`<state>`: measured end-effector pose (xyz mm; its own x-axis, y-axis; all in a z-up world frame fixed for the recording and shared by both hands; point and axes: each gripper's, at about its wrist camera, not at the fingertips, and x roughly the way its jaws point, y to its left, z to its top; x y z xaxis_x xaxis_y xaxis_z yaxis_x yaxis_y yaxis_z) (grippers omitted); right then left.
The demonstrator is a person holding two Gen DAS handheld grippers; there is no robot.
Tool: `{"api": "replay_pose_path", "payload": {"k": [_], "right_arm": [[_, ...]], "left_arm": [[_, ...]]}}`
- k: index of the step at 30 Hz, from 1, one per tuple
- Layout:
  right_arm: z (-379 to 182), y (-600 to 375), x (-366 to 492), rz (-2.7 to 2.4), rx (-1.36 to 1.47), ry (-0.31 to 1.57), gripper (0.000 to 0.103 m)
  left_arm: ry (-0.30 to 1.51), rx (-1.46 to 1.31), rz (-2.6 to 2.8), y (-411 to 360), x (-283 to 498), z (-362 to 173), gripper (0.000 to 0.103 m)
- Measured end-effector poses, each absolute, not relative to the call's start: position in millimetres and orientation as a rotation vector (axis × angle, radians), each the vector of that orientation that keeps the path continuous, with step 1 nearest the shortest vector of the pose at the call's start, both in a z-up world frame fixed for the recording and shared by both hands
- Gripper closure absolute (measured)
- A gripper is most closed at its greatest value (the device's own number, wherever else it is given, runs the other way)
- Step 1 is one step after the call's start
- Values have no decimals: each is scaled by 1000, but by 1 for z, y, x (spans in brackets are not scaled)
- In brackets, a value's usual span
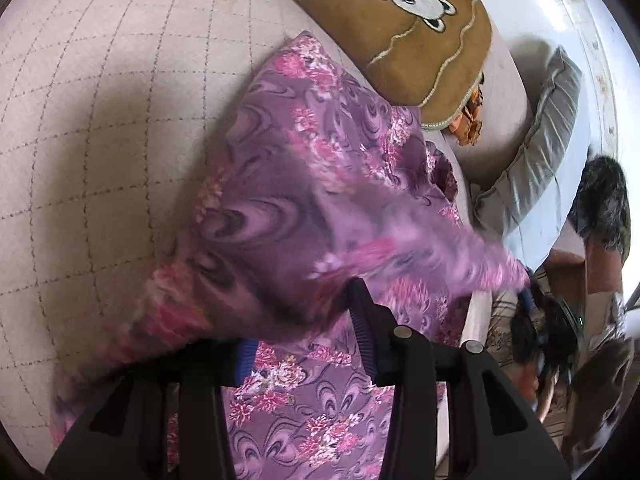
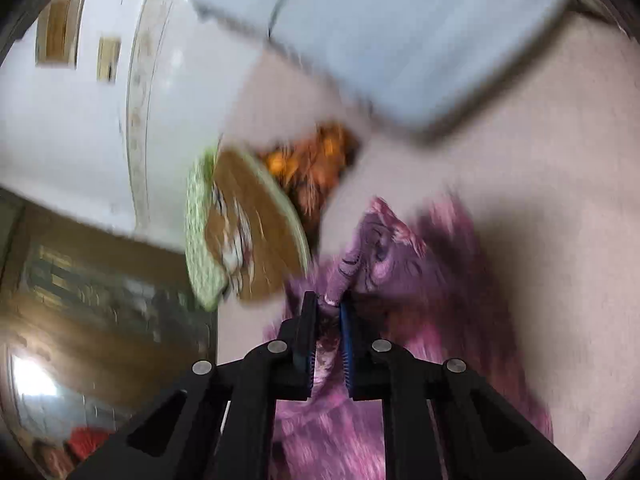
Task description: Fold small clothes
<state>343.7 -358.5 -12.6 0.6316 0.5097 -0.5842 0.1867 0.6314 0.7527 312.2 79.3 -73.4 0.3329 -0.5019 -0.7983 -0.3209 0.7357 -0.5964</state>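
A purple garment with pink flowers (image 1: 320,208) lies on a beige quilted bed (image 1: 100,140). A fold of it drapes over my left gripper (image 1: 304,336); its jaws stand apart with cloth between and over them, and the left finger is mostly hidden. My right gripper (image 2: 328,308) is shut on a bunched edge of the same garment (image 2: 384,248) and holds it lifted above the bed (image 2: 560,200). The right wrist view is blurred by motion. The right gripper also shows in the left wrist view (image 1: 532,300), at the garment's far right end.
A brown cushion with a bear picture (image 1: 400,28) lies past the garment, with an orange cloth (image 1: 470,116) beside it. A grey pillow (image 1: 548,120) lies at the bed's edge by the white wall (image 1: 540,8). A pale blue pillow (image 2: 400,40) lies beyond the garment.
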Motion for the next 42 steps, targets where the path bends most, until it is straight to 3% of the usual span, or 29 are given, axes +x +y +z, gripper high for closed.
{"api": "replay_pose_path", "payload": {"k": [3,5,9,14,19,20,21,23,27,29,35,40,41,42], "right_arm": [[-31,-356,359,121,833,1023,85],[-33,-360,347,129,851,987,83],[-36,-367,298,192,839,883,65],[-63,-347,310,161,788,959,65],[-79,-337,340,90,889,880,65],[-83,-334,343,55,888,892,65],[-84,-333,343,35,898,891,73],[-73,-336,338,80,924,860,99],[-38,-357,283,166,993,741,99],[-46,-371,256,152,1063,758,99],[-101,-364,218,79,1004,981,99],[-89,-374,206,104,1046,903,85],[-86,-376,207,83,1039,893,75],[-83,-375,210,43,1012,916,76]], "left_arm": [[1268,-820,-141,84,314,-76,63],[1265,-830,-150,86,313,-77,63],[1266,-821,-153,86,312,-76,63],[1257,-815,-139,82,313,-75,62],[1256,-814,-134,80,313,-76,60],[1258,-816,-131,80,314,-76,60],[1260,-819,-128,81,314,-75,60],[1260,-825,-130,81,314,-73,60],[1251,-824,-142,85,311,-71,60],[1256,-824,-143,87,310,-73,60],[1260,-824,-123,89,306,-73,60],[1270,-792,-108,87,308,-72,60],[1261,-793,-106,87,308,-71,62],[1259,-778,-95,87,308,-70,65]]}}
